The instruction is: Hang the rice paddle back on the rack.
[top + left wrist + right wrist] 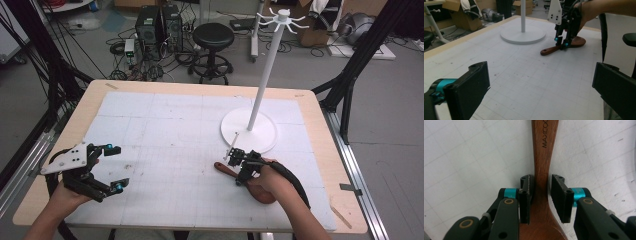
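A brown wooden spoon (235,175) lies flat on the white gridded mat (165,150) of the pale wood table (90,100), near the round base of a white stand (250,130). The right claw (541,195) straddles the spoon's neck, its black pads not quite pressing the smooth, reddish wood. The right gripper view reveals letters stamped on the handle, unreadable from above. The left claw (116,167) hangs wide apart, holding nothing, well away at the mat's near left.
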`<state>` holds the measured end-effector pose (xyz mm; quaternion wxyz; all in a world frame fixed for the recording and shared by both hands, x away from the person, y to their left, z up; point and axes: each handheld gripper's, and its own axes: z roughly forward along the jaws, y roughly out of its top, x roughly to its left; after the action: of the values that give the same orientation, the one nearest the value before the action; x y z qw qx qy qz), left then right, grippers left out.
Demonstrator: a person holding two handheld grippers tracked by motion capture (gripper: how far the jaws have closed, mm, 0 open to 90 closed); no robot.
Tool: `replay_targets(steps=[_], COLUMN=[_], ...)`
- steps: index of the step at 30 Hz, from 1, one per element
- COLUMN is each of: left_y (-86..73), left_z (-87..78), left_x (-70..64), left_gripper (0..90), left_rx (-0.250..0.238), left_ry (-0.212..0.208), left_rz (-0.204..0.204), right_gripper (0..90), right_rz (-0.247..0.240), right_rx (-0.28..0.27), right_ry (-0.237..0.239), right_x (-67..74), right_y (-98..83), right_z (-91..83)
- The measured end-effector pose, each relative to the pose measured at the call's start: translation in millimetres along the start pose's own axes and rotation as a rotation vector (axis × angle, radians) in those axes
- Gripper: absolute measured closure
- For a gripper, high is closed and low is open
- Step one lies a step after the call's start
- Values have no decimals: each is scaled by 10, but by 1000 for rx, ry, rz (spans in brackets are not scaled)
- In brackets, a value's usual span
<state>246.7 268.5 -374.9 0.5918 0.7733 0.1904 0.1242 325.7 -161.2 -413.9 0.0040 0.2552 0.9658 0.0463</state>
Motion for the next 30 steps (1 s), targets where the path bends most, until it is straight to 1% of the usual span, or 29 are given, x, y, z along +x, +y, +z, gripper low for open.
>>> replay_targets(steps=[3,5,6,7,9,12,13,15,17,19,20,22,26,28,30], left_y=[1,1,1,2,2,2,2,2,2,1,1,2,-1,-1,-2], left_z=[1,2,3,3,5,4,2,0,0,0,0,-1,4,5,4], left_x=[-1,-1,-1,-2,-5,-8,-8,-7,-6,-7,-7,-6,-10,-10,-9], left_gripper=[18,17,18,17,17,17,17,17,17,17,18,18,17,18,18], left_rx=[0,0,0,1,0,0,0,-1,-2,-2,-2,-3,1,3,-1], left_ry=[-1,-1,-1,-1,-1,-1,-1,-1,-2,-2,-3,-4,-2,-2,-2], left_rz=[1,2,2,2,1,0,-1,0,0,-1,-1,0,-2,-1,-2], right_gripper=[705,718,720,722,726,740,741,744,747,750,752,754,757,758,760], right_rz=[-15,0,-1,-12,6,-4,3,-3,-2,-24,-1,-21,-26,-29,-42], right_rx=[-10,-20,-23,-29,-32,-33,-35,-30,-30,-25,-30,-37,-54,-51,-53], right_ry=[1,8,9,10,16,23,26,26,25,10,14,1,3,-1,-3], right_x=[-6,1,-7,-21,-14,-26,-20,-25,-22,-30,1,0,-1,-2,-5], right_y=[-15,-25,-34,-41,-44,-43,-41,-40,-39,-40,-34,-45,-68,-67,-67], right_z=[2,0,1,4,0,4,5,4,3,3,2,3,4,3,3])
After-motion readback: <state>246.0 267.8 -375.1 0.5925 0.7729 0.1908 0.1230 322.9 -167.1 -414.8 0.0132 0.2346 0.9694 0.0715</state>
